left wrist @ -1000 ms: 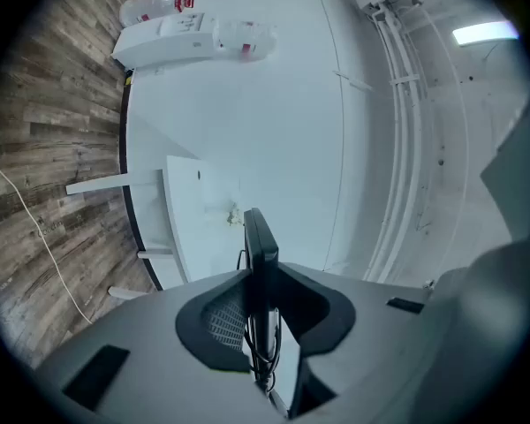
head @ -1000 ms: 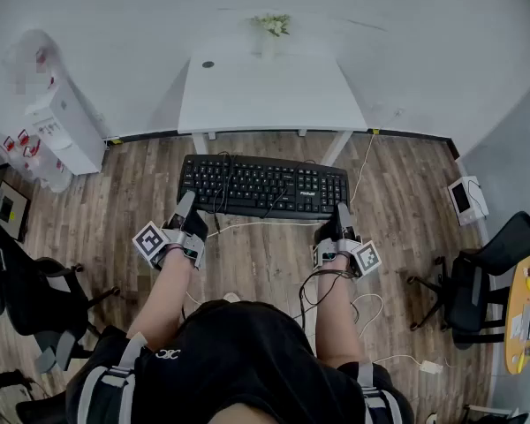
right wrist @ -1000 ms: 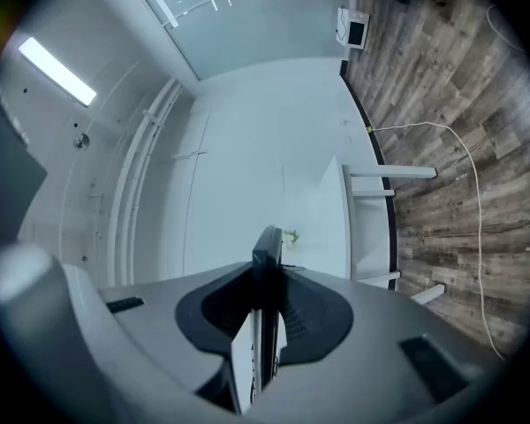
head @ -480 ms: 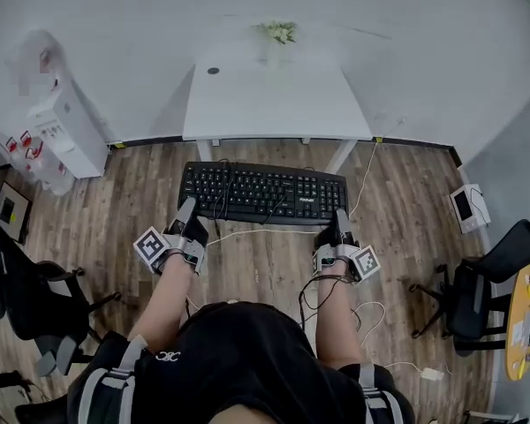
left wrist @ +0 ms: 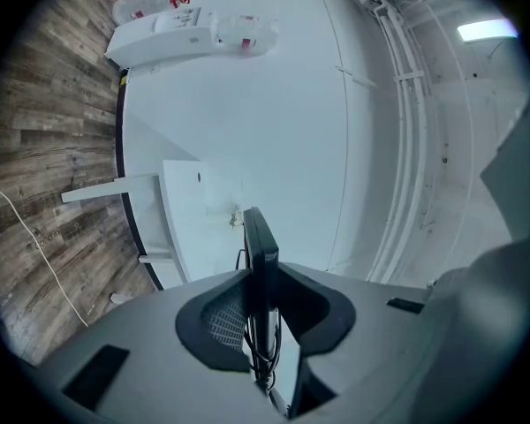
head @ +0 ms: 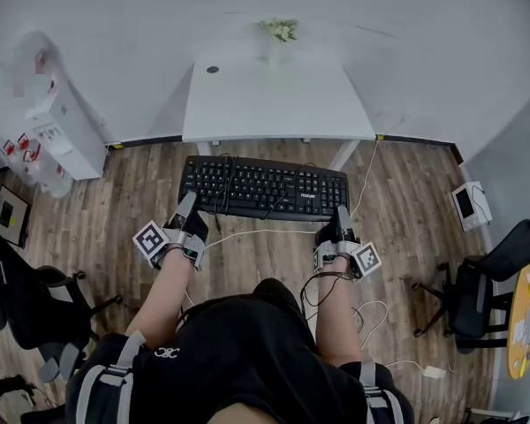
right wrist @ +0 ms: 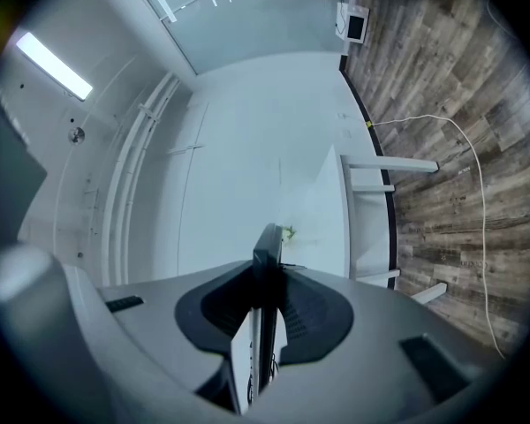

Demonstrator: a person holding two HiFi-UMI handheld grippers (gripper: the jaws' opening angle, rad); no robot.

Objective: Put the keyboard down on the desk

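Note:
A black keyboard (head: 263,187) hangs level over the wooden floor, just in front of the white desk (head: 274,95). A dark cable lies draped across its keys. My left gripper (head: 192,208) is shut on the keyboard's near left corner and my right gripper (head: 338,222) on its near right corner. In the left gripper view the keyboard (left wrist: 263,263) shows edge-on, pinched between the pads of that gripper (left wrist: 263,329). The right gripper view has the same thin edge (right wrist: 267,268) clamped in the right gripper (right wrist: 263,325). The desk top holds only a small plant (head: 280,32) at its far edge.
A white cabinet (head: 62,131) stands at the left wall. Office chairs sit at the left (head: 26,299) and right (head: 481,276). White cables (head: 247,230) trail over the floor under the keyboard. A small screen device (head: 470,203) lies on the floor at right.
The keyboard, gripped at both corners, has edged a little toward the desk. The person's body has come forward under the arms. Both grips look the same.

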